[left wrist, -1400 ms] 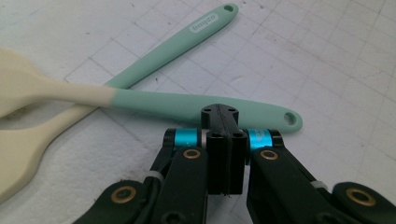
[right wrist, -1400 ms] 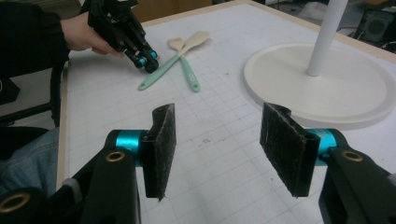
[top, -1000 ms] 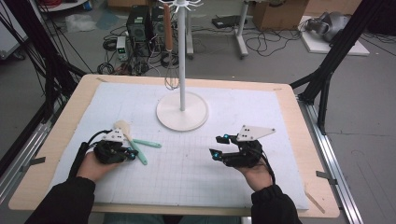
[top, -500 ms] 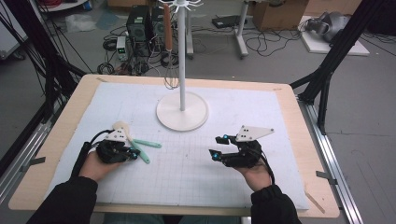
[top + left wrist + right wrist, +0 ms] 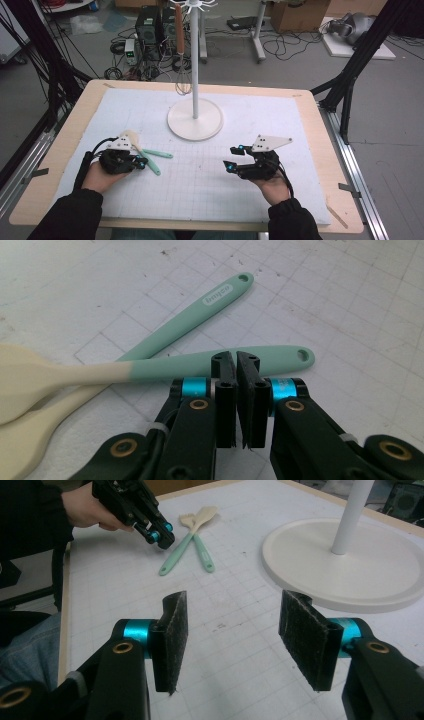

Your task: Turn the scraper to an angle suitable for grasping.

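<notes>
The left gripper [image 5: 236,371] hovered with jaws pressed together, gripping nothing, just beside 2 crossed spatulas [image 5: 165,365] lying on the gridded mat [image 5: 210,175]. The right gripper [image 5: 232,625] stood wide apart, well away.

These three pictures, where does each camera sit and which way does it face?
High view: above the table's near side, looking forward and down; both forearms show.
Left gripper view: rides the left gripper, its jaws closed, over two spatulas.
Right gripper view: rides the right gripper, jaws apart, facing the stand's base.
Shared: the spatulas.
</notes>
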